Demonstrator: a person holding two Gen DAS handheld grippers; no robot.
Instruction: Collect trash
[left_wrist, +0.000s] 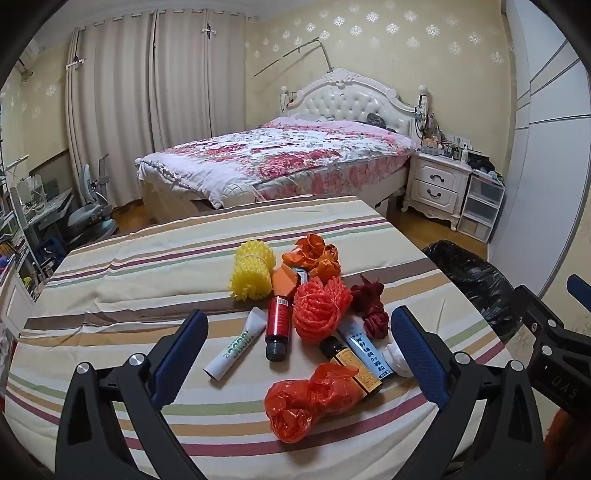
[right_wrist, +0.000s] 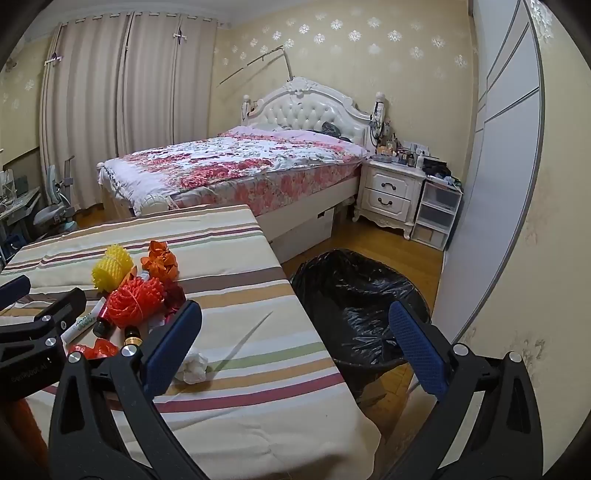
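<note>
Left wrist view: nothing is yet collected, the trash pile (left_wrist: 314, 317) is seen ahead of the left tongs (left_wrist: 299, 354), both these and the right tongs (right_wrist: 295, 350) are held open and empty, and the bin bag (right_wrist: 362, 310) is seen ahead of the right tongs.

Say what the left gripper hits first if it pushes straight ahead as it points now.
Probably the orange foam net, roughly midway between the open left gripper fingers; if it travels low, the crumpled orange bag comes first. Depth is unclear.

a home bedroom: a double bed (left_wrist: 280, 158) with a floral quilt and a white tufted headboard (left_wrist: 351, 99) stands against patterned wallpaper, beside a white nightstand (left_wrist: 436, 184) crowded with small bottles. floor-length curtains (left_wrist: 147, 103) cover the far wall, a desk chair (left_wrist: 92, 210) sits in the corner, and the floor is wood.
</note>
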